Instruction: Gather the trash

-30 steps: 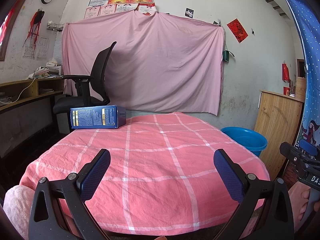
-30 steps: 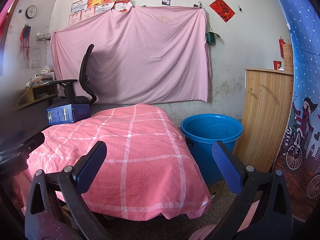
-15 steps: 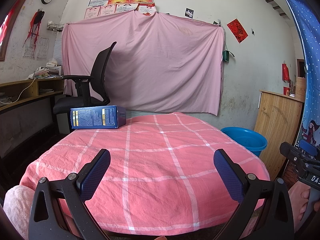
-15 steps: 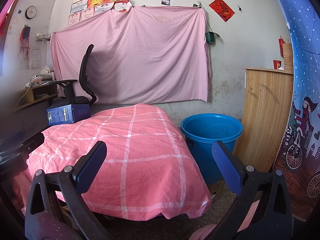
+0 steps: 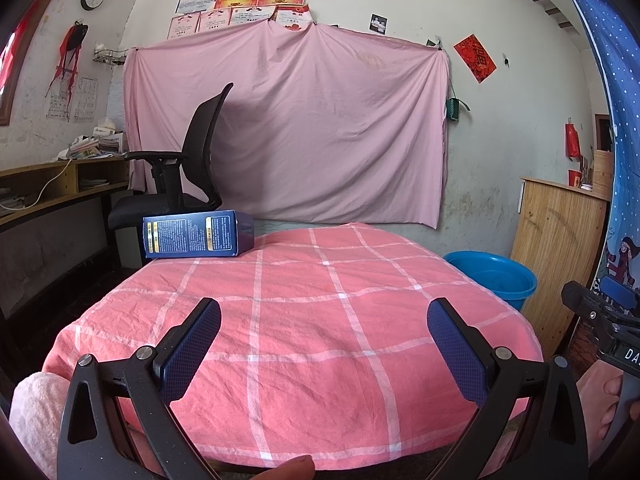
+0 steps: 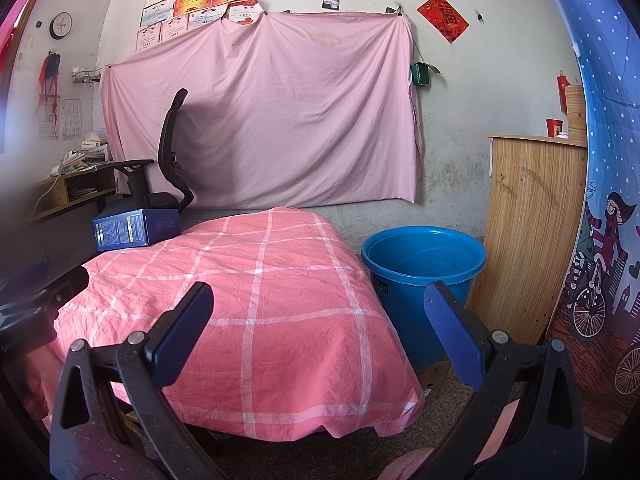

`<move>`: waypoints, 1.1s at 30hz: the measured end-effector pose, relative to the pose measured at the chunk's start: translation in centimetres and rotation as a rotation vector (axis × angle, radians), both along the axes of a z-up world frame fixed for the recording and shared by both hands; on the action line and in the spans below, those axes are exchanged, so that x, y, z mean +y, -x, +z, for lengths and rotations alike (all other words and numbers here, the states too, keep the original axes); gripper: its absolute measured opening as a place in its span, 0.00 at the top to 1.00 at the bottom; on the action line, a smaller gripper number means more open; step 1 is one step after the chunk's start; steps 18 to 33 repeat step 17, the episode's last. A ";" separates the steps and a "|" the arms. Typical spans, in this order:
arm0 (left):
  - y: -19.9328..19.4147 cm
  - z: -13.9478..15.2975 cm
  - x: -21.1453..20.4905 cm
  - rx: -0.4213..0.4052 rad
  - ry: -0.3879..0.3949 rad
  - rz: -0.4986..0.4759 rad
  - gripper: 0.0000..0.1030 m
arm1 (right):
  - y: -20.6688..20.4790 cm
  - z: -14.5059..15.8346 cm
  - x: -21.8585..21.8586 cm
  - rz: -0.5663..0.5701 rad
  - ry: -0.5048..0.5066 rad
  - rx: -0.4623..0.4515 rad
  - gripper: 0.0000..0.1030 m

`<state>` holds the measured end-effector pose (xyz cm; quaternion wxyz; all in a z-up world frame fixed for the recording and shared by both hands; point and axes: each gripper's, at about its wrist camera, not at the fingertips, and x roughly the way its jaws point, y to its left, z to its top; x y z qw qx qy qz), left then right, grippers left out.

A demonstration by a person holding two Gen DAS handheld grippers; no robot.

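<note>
A dark blue cardboard box (image 5: 198,234) lies on its side at the far left corner of the table under a pink checked cloth (image 5: 320,320); it also shows in the right wrist view (image 6: 136,229). A blue plastic bucket (image 6: 422,264) stands on the floor right of the table, and its rim shows in the left wrist view (image 5: 494,276). My left gripper (image 5: 324,320) is open and empty over the near edge of the table. My right gripper (image 6: 319,308) is open and empty, near the table's front right corner.
A black office chair (image 5: 188,176) stands behind the table's far left. A wooden desk (image 5: 48,192) runs along the left wall. A wooden cabinet (image 6: 532,232) stands right of the bucket. A pink sheet (image 5: 288,128) hangs on the back wall.
</note>
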<state>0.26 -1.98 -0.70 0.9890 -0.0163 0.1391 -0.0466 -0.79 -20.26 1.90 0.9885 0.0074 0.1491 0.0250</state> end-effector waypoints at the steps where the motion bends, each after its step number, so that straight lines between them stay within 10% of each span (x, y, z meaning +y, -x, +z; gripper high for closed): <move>1: -0.1 0.0 -0.1 0.005 -0.006 0.005 0.02 | 0.0 0.0 0.0 0.000 0.000 0.000 0.00; 33: -0.7 -0.9 -0.2 0.015 -0.045 -0.004 0.02 | 0.1 0.1 0.1 -0.002 -0.001 0.002 0.00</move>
